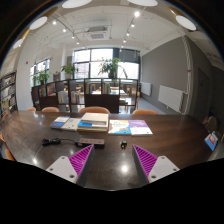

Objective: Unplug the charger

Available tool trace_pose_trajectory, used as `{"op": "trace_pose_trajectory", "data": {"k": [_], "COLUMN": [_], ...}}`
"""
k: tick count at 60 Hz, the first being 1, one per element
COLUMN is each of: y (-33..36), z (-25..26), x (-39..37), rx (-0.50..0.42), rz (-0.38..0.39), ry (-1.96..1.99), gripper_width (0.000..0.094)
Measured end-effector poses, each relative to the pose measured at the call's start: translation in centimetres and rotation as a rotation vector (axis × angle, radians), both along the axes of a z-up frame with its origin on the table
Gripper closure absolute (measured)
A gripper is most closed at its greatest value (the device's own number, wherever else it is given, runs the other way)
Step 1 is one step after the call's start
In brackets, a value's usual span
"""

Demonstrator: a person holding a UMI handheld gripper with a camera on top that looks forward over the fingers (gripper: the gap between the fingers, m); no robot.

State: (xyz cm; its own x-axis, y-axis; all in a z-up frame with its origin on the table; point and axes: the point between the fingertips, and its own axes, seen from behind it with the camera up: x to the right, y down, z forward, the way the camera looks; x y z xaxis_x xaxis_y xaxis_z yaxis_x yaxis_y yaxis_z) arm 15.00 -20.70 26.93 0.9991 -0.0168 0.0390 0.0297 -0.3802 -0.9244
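The gripper [112, 160] is held wide apart above a dark glossy table [30, 135], with nothing between its fingers; it is judged to be carried level for a look across the surface before any approach. No charger or plug can be made out. Books and booklets [100, 125] are laid flat beyond the fingers, chairs [72, 110] are set at the far edge, and potted plants [110, 68] and large windows [95, 62] are seen farther off.
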Motion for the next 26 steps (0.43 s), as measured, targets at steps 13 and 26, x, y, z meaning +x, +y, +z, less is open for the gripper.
{"op": "trace_pose_trajectory", "data": {"k": [13, 26], "y": [-4.7, -6.4], "z": [-1.5, -1.9], "x": [-2.6, -3.7], "rx": [-0.039, -0.056], "rz": [0.019, 0.034], "ry": [-0.009, -0.028], "gripper_width": [0.0185, 0.0183]}}
